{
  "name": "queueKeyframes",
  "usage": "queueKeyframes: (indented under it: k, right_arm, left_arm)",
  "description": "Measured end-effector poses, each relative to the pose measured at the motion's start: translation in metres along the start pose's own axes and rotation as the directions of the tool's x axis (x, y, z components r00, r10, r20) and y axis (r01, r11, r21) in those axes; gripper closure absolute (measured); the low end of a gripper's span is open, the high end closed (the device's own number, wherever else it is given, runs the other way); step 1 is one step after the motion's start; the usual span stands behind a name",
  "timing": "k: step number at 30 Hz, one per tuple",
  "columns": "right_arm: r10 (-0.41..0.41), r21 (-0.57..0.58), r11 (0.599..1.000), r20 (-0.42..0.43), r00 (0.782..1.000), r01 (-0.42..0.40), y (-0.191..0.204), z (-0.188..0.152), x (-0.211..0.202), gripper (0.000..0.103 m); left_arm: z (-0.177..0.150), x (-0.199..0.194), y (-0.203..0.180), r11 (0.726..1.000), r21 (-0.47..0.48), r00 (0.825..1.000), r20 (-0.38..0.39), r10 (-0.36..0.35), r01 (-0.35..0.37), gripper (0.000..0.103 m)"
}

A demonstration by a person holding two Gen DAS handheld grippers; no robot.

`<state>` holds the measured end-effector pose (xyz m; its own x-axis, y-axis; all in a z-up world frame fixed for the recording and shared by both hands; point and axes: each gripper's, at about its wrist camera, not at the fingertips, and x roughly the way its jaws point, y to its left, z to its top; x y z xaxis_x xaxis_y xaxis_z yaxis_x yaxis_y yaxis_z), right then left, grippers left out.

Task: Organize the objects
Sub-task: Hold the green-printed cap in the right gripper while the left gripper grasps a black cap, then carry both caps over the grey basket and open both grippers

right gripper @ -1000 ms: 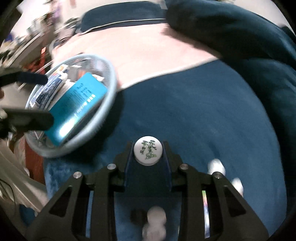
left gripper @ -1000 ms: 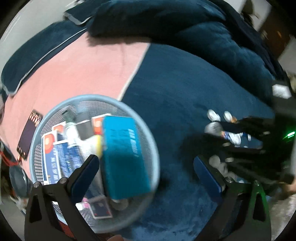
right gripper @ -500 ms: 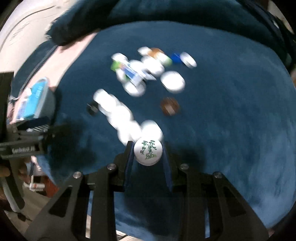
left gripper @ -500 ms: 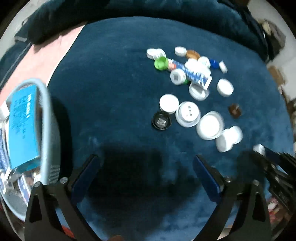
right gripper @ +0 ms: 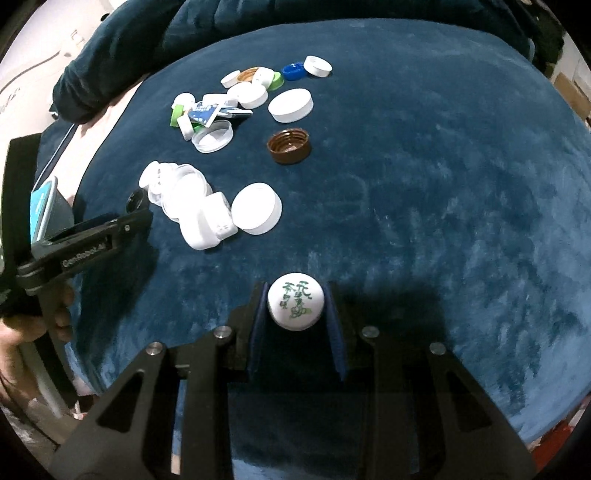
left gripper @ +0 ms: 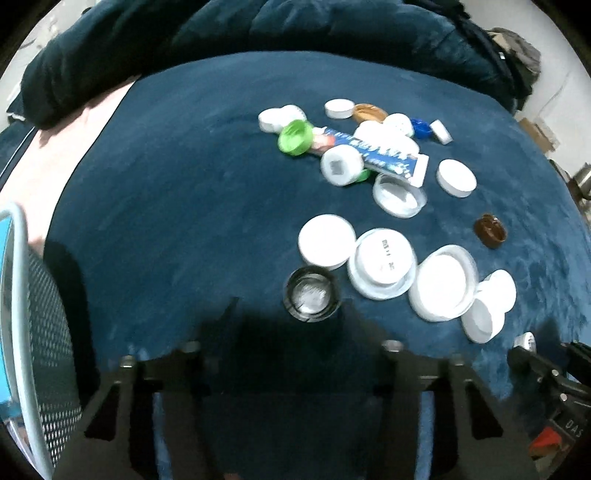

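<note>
Many loose caps lie on a dark blue blanket (left gripper: 177, 206). A black cap (left gripper: 312, 295) sits open side up between and just ahead of my left gripper's (left gripper: 291, 308) tips. Its jaws are closing, and a gap still shows on the cap's left side. White lids (left gripper: 384, 262) cluster right of it, with a green cap (left gripper: 295, 136) and a blue-white tube (left gripper: 373, 151) farther off. My right gripper (right gripper: 295, 308) is shut on a white cap with green characters (right gripper: 295, 301), low over bare blanket. A brown cap (right gripper: 289, 146) lies beyond it.
A pale mesh basket (left gripper: 37, 332) stands at the left edge with a blue box (left gripper: 5, 314) in it. A rumpled dark quilt (left gripper: 258, 33) lies along the back, pink sheet (left gripper: 44, 158) at the left. A person's hand (right gripper: 22, 332) holds the left gripper (right gripper: 140, 218).
The left view swung from the basket to the caps and came down near the black cap, its jaws narrowing sharply. The right gripper carried the white cap across, past the pile, and dropped lower.
</note>
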<state>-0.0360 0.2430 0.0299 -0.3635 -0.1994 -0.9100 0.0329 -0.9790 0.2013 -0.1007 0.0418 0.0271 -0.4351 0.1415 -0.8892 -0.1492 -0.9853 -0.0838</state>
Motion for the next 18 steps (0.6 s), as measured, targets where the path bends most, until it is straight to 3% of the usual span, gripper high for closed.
queueKeyframes:
  k: [1, 6, 11, 18]
  right_arm:
    - [0.007, 0.01, 1.0, -0.002, 1.0, -0.007, -0.002, -0.001, 0.001, 0.07]
    - [0.039, 0.054, 0.998, -0.008, 0.999, -0.038, -0.01, -0.004, 0.0, 0.07]
    - [0.044, 0.062, 0.997, 0.018, 0.999, -0.045, -0.009, -0.006, -0.008, 0.071]
    - [0.117, 0.031, 0.992, 0.102, 0.988, -0.121, 0.013, -0.004, -0.029, 0.071]
  left_arm:
    - [0.001, -0.002, -0.001, 1.0, -0.003, 1.0, 0.009, -0.016, 0.016, 0.073]
    - [0.001, -0.015, -0.005, 0.998, 0.001, 0.997, 0.032, -0.067, 0.067, 0.073]
    - [-0.008, -0.028, -0.003, 0.998, 0.0, 0.998, 0.033, -0.056, 0.056, 0.073]
    - [-0.019, -0.07, 0.006, 1.0, 0.0, 0.997, 0.076, -0.023, 0.023, 0.073]
